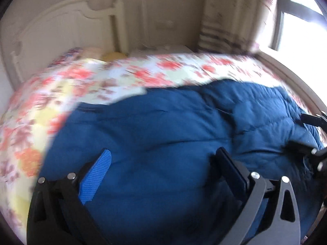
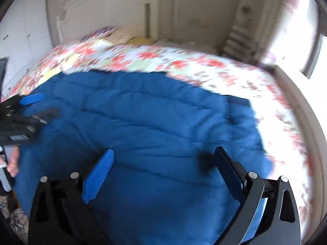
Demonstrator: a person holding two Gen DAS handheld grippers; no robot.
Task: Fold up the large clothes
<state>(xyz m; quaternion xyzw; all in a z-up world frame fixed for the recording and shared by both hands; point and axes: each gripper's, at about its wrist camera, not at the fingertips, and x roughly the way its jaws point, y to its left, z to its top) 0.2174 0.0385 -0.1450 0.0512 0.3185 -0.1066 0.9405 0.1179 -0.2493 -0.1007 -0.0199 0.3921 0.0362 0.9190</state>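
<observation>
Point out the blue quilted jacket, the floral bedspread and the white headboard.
blue quilted jacket (image 2: 143, 118), right wrist view, middle of its padded body.
floral bedspread (image 1: 143, 73), left wrist view, bare stretch beyond the jacket.
white headboard (image 2: 106, 10), right wrist view, its curved panel.

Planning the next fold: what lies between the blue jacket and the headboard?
Only floral bedspread, then pillows before the headboard, seen in both views.

blue coat (image 1: 163, 126): quilted matt cloth | bedspread (image 1: 126, 75): floral cloth | fingers (image 2: 98, 175): ribbed blue pad
</observation>
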